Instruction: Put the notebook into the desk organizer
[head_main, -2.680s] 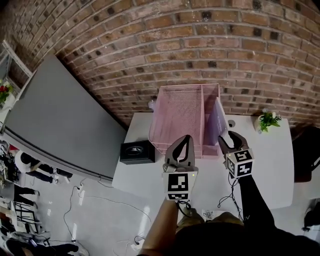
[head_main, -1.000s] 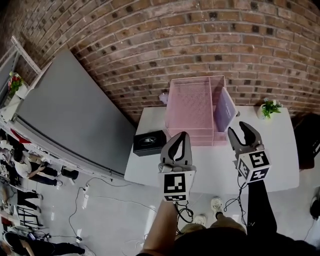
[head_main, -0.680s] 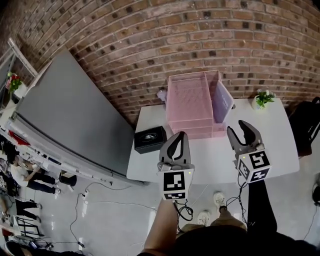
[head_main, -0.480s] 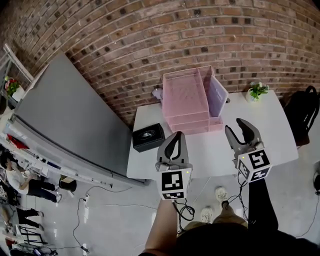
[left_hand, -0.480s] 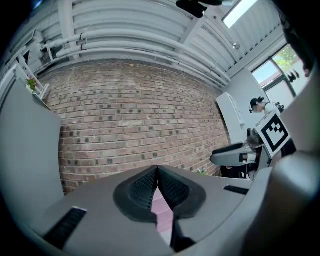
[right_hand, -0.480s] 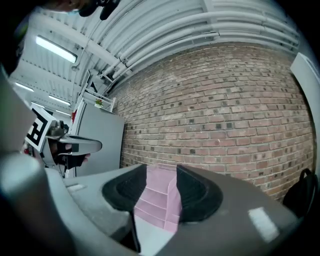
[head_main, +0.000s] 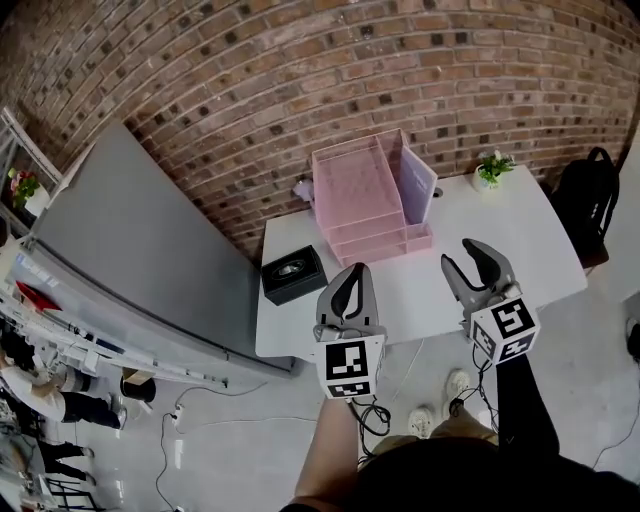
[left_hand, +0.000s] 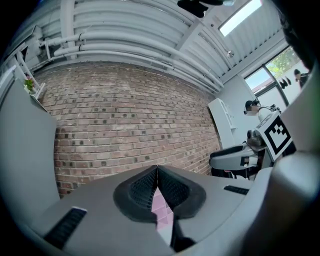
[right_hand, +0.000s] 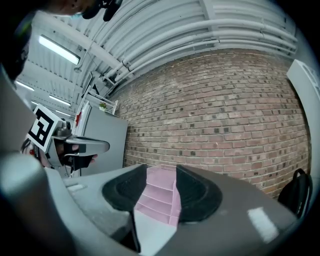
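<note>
Head view: the notebook (head_main: 416, 186), thin, flat and lavender, stands on edge in the right slot of the pink wire-mesh desk organizer (head_main: 355, 195), at the far side of the smooth white table (head_main: 500, 225). Both grippers hang near the table's near edge, well apart from it. The left gripper (head_main: 353, 272) has its jaws pressed together on nothing, and the right gripper (head_main: 464, 256) has them spread and empty.

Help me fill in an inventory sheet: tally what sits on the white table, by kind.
desk organizer: 1
notebook: 1
black box: 1
potted plant: 1
small lilac item behind the organizer, too small to identify: 1
Total: 5
</note>
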